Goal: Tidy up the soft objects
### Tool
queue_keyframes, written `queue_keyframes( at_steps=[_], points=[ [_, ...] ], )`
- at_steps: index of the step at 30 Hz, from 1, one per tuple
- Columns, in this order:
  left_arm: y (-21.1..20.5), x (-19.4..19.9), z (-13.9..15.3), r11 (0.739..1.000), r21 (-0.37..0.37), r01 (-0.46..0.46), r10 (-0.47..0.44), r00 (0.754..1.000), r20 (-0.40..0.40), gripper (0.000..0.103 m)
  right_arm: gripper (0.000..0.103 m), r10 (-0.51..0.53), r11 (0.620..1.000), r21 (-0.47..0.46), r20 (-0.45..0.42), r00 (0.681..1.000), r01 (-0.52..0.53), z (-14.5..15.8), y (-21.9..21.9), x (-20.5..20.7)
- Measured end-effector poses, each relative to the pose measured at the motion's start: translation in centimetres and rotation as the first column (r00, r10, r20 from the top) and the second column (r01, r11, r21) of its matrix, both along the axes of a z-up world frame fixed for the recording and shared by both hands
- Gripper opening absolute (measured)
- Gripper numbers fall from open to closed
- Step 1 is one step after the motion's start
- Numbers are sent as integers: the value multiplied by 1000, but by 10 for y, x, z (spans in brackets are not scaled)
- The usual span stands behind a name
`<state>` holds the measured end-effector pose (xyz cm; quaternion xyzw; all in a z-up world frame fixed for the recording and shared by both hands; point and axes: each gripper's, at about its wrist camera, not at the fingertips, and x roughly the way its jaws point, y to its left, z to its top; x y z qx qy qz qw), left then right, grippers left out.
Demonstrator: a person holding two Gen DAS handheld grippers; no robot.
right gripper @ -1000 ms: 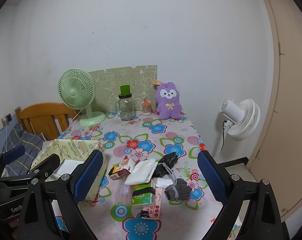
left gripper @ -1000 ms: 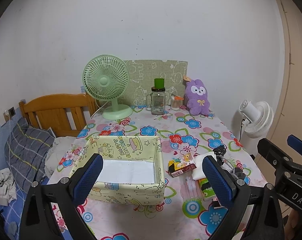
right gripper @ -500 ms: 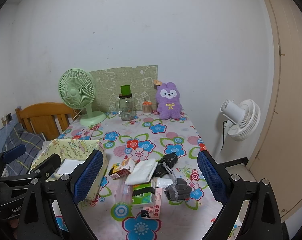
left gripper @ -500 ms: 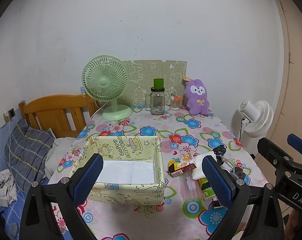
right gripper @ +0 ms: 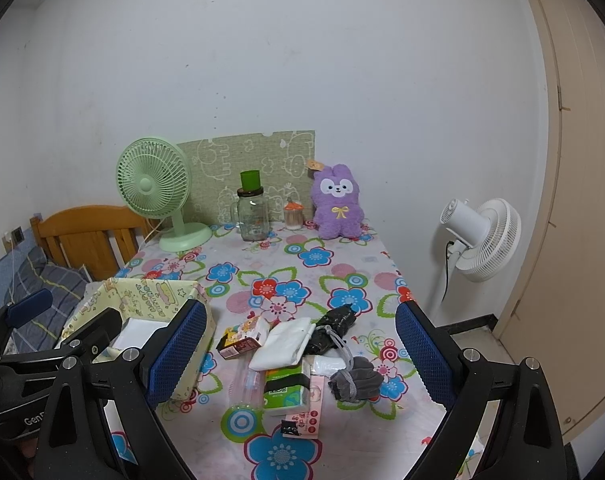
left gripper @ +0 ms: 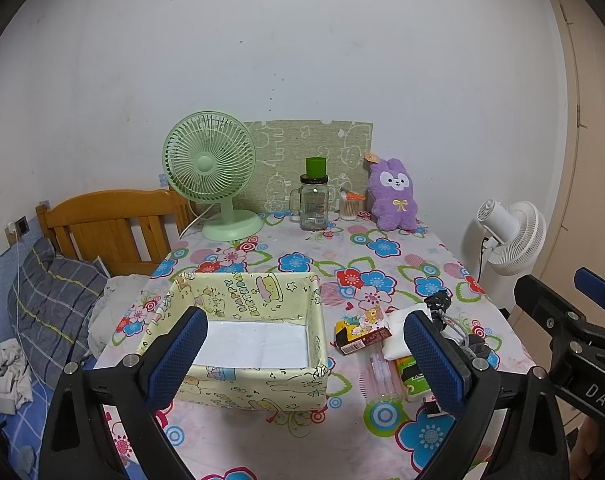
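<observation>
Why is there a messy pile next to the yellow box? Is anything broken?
Nothing looks broken or spilled. The pile is just unsorted: a white cloth, black pouch, grey glove and tissue pack lie jumbled, overlapping, beside the box, which holds none of them.

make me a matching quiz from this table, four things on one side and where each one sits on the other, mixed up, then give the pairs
Things:
1. purple plush rabbit
2. green fan
3. grey glove
4. yellow box

Places:
A. near left part of the table
B. far left corner, by the wall
C. far right, against the wall
D. near right, at the edge of the pile of small items

Pairs: 1-C, 2-B, 3-D, 4-A
</observation>
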<state>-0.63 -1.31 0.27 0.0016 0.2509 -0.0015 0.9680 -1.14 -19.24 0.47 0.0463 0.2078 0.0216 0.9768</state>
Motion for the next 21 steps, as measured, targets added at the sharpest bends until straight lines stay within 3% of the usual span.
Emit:
queue_keyframes(
  at_steps=[21],
  points=[
    [-7,10,-9,1000,6,27,-27,999,-24,97,97,-8,1000,6,-17,1000,8,-6,-7,8]
  ],
)
